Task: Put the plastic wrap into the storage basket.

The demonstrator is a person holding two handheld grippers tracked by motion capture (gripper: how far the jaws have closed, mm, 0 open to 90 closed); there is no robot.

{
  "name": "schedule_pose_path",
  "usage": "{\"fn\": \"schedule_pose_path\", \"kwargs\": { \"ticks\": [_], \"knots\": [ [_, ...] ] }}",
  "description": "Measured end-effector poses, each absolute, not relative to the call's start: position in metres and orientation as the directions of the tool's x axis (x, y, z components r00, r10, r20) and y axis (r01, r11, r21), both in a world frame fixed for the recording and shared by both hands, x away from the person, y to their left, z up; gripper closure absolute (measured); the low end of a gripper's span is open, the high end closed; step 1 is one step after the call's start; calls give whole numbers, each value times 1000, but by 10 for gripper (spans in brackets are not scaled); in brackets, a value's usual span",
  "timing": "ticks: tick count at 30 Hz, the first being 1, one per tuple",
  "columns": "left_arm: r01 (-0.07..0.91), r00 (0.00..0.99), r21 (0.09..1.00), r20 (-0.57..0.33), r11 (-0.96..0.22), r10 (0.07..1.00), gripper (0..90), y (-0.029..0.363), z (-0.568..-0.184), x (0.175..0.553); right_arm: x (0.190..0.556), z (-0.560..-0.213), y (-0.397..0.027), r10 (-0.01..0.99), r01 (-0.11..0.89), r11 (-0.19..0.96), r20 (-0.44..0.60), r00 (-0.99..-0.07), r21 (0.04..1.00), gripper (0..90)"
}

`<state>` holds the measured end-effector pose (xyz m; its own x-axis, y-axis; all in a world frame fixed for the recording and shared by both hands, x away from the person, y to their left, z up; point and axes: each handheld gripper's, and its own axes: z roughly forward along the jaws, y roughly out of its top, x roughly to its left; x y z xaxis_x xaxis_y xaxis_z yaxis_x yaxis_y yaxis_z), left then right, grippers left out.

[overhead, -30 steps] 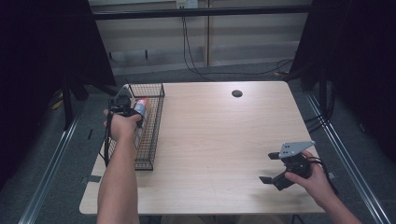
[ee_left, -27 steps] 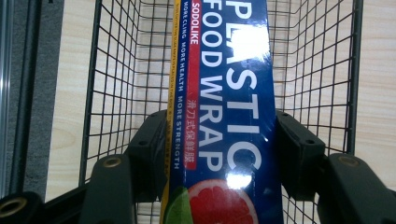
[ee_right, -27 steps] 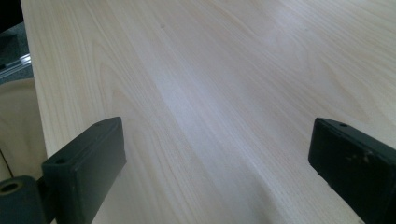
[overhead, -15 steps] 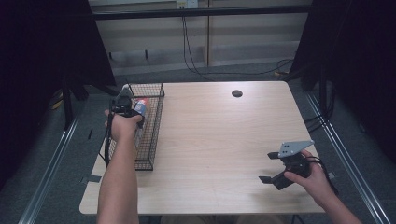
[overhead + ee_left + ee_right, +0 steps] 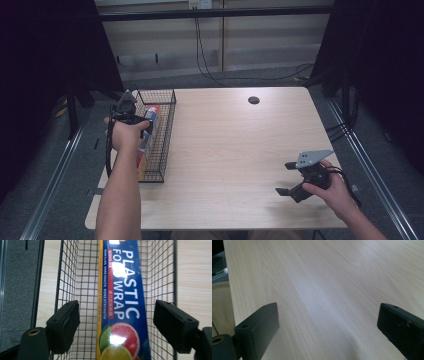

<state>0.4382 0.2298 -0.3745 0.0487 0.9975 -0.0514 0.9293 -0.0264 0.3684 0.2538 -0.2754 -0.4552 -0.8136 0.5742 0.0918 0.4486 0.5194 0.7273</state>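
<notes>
A blue plastic food wrap box (image 5: 122, 295) with citrus pictures lies lengthwise in a black wire basket (image 5: 82, 277) at the table's left edge. My left gripper (image 5: 116, 315) hangs over the basket (image 5: 167, 130) with the box (image 5: 151, 116) between its jaws. The jaws have just been opening, and there is a gap between each pad and the box. In the high view the left gripper (image 5: 131, 114) points down into the basket. My right gripper (image 5: 285, 178) rests open near the table's front right corner, with bare wood between its jaws (image 5: 327, 315).
The light wooden table (image 5: 235, 140) has a small dark round hole (image 5: 253, 100) near its far edge. Cables hang down the wall behind it. Metal floor rails run along both sides of the table.
</notes>
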Motion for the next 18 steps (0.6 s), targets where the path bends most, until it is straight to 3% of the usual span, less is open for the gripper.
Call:
{"fn": "schedule_pose_path", "kwargs": {
  "ticks": [18],
  "knots": [
    [891,167,443,-119,-98,979,150,203,-340,424,254,-455,-278,580,452,514,94,-809,729,37]
  ]
}}
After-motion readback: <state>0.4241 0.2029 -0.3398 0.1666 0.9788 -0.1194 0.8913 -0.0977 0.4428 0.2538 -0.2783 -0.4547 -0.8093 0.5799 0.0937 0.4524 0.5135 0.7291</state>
